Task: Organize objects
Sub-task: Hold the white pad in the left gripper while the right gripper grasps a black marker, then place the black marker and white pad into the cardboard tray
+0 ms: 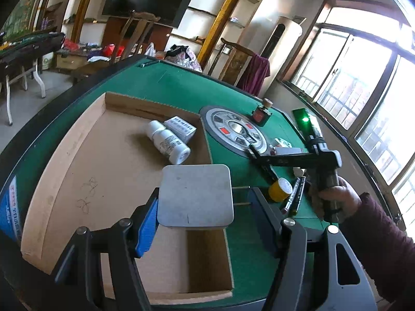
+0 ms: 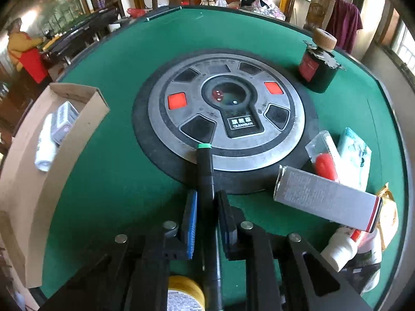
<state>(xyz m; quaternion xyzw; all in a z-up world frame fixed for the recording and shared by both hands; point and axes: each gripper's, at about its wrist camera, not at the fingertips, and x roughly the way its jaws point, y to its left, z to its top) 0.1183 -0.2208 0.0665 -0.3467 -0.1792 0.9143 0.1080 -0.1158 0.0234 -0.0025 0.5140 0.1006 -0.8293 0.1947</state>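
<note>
While the right gripper (image 2: 206, 215) is clenched on the black pen (image 2: 206, 171) low on its barrel, the pen points up the picture with its green-tipped end lying over the rim of the round dial (image 2: 233, 108) in the middle of the green table (image 2: 116, 155). Lift straight up before swinging anywhere — the tip could drag on the dial's raised edge, and the yellow roll (image 2: 185, 294) sits just beside the pen's near end. The grip looks off-centre along the barrel, so I'd keep the wrist slow to stop the pen pivoting between the pads.

The left gripper (image 1: 202, 207) grasps a flat grey pad (image 1: 194, 194), held over the near corner of the cardboard box (image 1: 64, 155). The box already holds two white bottles (image 1: 168, 142) and a small carton (image 1: 180, 127) at its far side. I judge the box to be where the pen goes — carry it leftward across the table, clear the box wall, and lower it onto bare cardboard, away from the bottles. Set the grey pad down first or hold it aside, so the two grippers don't meet over the box.
</note>
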